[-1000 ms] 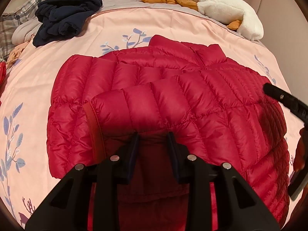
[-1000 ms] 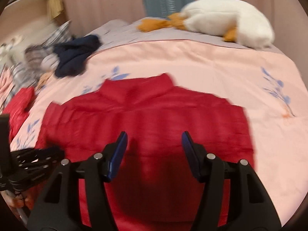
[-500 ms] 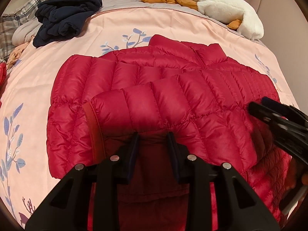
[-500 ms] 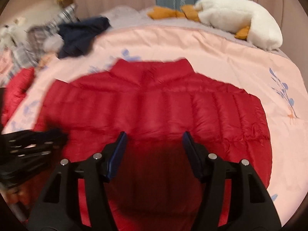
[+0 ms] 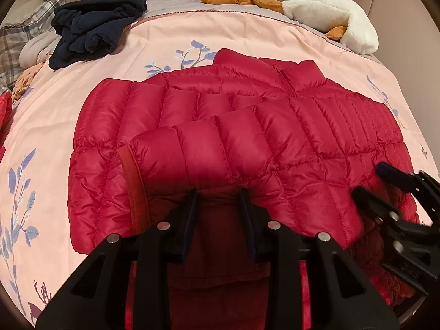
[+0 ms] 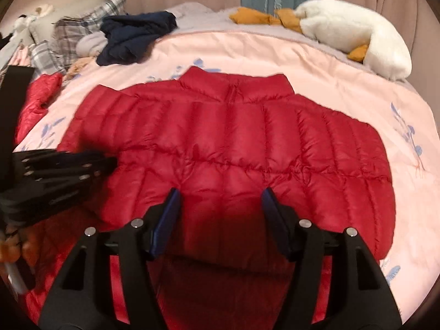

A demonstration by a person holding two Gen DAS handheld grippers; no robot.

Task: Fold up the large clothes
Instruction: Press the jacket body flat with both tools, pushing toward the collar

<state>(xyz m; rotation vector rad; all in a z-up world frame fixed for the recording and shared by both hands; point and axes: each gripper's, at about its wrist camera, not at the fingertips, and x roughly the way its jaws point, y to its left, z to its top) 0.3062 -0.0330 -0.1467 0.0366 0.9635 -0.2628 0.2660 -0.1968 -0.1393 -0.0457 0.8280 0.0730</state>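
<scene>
Red quilted puffer jacket (image 5: 225,137) lies spread on the pink floral duvet (image 5: 165,44), collar towards the white plush goose (image 5: 324,13). Left gripper (image 5: 217,195) hovers, jaws apart, by the folded sleeve; right gripper (image 6: 220,192) gapes wide above the jacket's hem.

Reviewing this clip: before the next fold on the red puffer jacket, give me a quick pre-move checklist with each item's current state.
1. Red jacket lies on the pink bedspread: ok.
2. Sleeve folded across the body: ok.
3. Left tool open, gripping nothing: ok.
4. Right tool open above the lower body: ok.
5. Hem reachable and flat: cannot tell, hidden under the tools.
6. Navy clothes and white plush lie apart from the jacket: ok.
</scene>
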